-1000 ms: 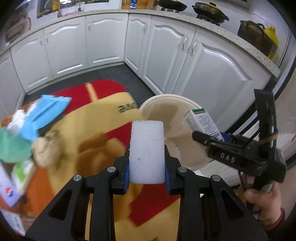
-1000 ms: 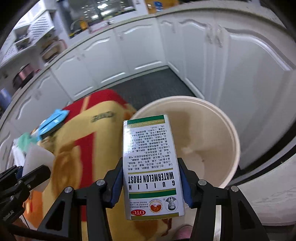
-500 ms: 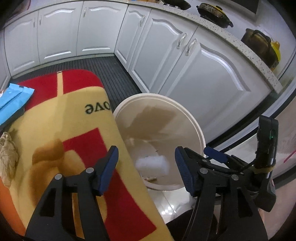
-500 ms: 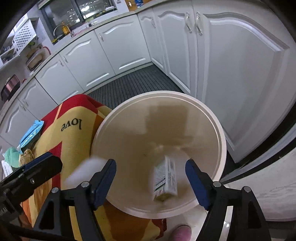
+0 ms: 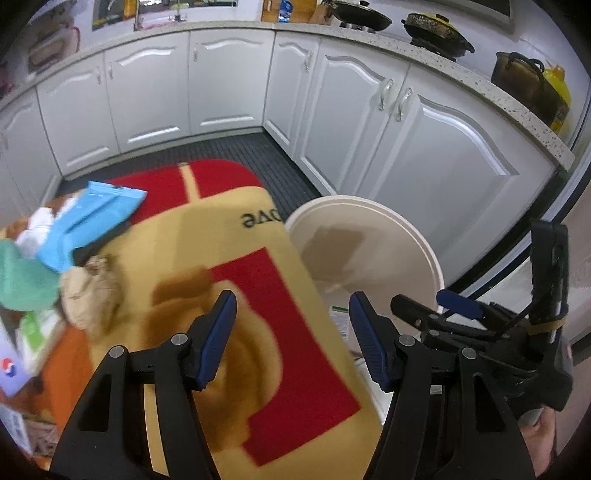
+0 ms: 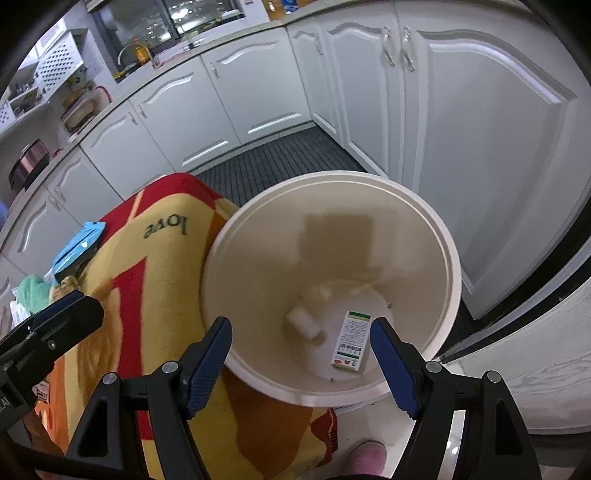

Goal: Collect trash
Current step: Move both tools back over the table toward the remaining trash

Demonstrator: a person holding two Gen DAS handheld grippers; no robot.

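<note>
A cream round bin [image 6: 436, 229] [image 5: 424, 243] stands on the floor beside the blanket-covered surface. At its bottom lie a white foam block [image 6: 303, 324] and a small medicine box [image 6: 351, 339] with green stripes. My right gripper [image 6: 301, 345] hangs open above the bin's near rim, nothing between its blue pads. My left gripper [image 5: 290, 323] is open and empty over the blanket's right edge, next to the bin. More trash lies left on the blanket: a blue packet [image 5: 88, 218], a green cloth [image 5: 22, 280] and a crumpled brown paper [image 5: 88, 295].
A yellow and red blanket [image 5: 236, 280] covers the surface. White kitchen cabinets [image 5: 406, 147] curve round behind, with pots [image 5: 436, 31] on the counter. A dark ribbed mat [image 6: 280, 162] covers the floor. A pink shoe tip [image 6: 365, 459] shows below the bin.
Both grippers opened. The foam block left my left gripper and the medicine box left my right; both fell into the bin. My left gripper then swung back left over the blanket.
</note>
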